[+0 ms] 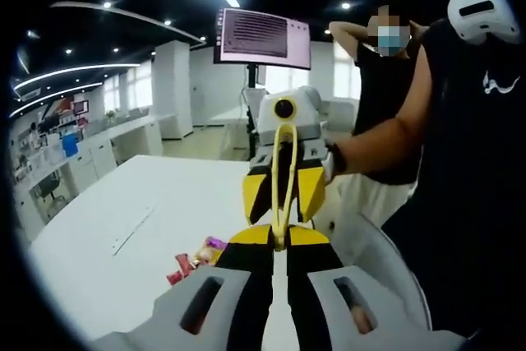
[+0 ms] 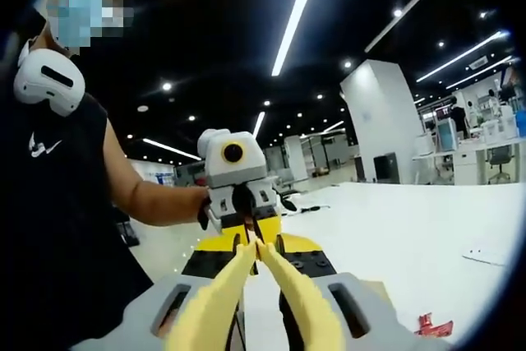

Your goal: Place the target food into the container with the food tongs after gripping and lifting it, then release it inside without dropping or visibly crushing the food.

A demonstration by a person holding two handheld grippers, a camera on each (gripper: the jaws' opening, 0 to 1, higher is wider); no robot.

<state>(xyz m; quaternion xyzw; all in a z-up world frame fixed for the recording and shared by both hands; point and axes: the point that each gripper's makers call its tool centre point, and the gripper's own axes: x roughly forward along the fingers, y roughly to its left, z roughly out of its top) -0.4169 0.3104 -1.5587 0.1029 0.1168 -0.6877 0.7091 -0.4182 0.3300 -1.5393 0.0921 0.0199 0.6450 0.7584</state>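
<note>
I see right gripper (image 1: 283, 172) clenched on yellow food tongs (image 2: 261, 285), tips together | left gripper (image 2: 256, 240) jaw state: cannot tell | food packets (image 1: 197, 257) on white table (image 1: 123, 228), below and left of tongs | container unseen

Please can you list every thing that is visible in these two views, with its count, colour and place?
food tongs: one, yellow, tips held in the left gripper, the looped end in the right gripper
snack packets: a few, red and pink, on the table beside the left gripper
table: one, white, below both grippers
monitor: one, dark screen, on a stand behind the table
person: one, black sleeveless top, holding both grippers
second person: one, black top, behind
left gripper: grey fingers
right gripper: grey fingers
</note>
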